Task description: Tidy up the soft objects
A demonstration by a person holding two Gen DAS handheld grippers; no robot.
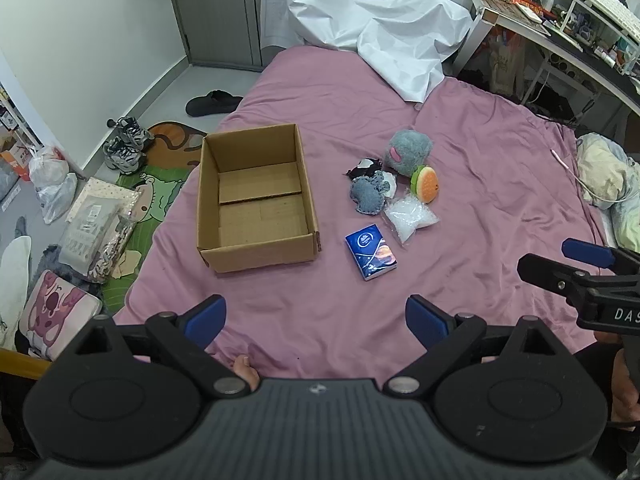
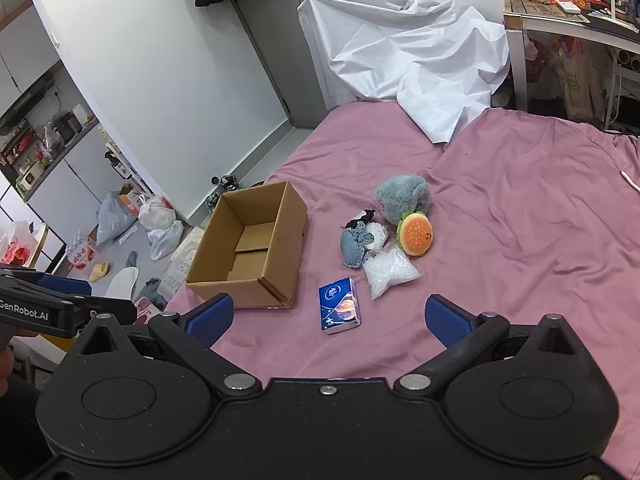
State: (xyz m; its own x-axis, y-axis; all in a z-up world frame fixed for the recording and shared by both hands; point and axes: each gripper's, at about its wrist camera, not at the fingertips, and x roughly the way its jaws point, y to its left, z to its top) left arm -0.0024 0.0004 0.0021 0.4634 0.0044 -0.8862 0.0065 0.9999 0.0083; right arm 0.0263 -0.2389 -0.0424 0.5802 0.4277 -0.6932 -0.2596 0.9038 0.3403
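An open, empty cardboard box point(image 1: 256, 196) point(image 2: 248, 248) sits on the pink bedspread. To its right lies a cluster: a grey fluffy plush point(image 1: 408, 150) point(image 2: 404, 196), a burger plush point(image 1: 426, 184) point(image 2: 416, 234), a blue-grey knitted piece point(image 1: 368, 196) point(image 2: 354, 246), a small black-and-white soft item point(image 1: 366, 168) point(image 2: 360, 216), a clear plastic bag point(image 1: 410, 216) point(image 2: 390, 270) and a blue tissue pack point(image 1: 371, 252) point(image 2: 339, 306). My left gripper point(image 1: 316, 320) is open and empty, near the bed's front edge. My right gripper point(image 2: 328, 320) is open and empty, just short of the tissue pack.
A crumpled white sheet point(image 1: 380, 20) point(image 2: 412, 60) lies at the bed's far end. A pillow point(image 1: 604, 176) sits at the right edge. Desk with clutter point(image 1: 560, 12) stands at the back right. Shoes point(image 1: 126, 148), bags and cushions cover the floor at left.
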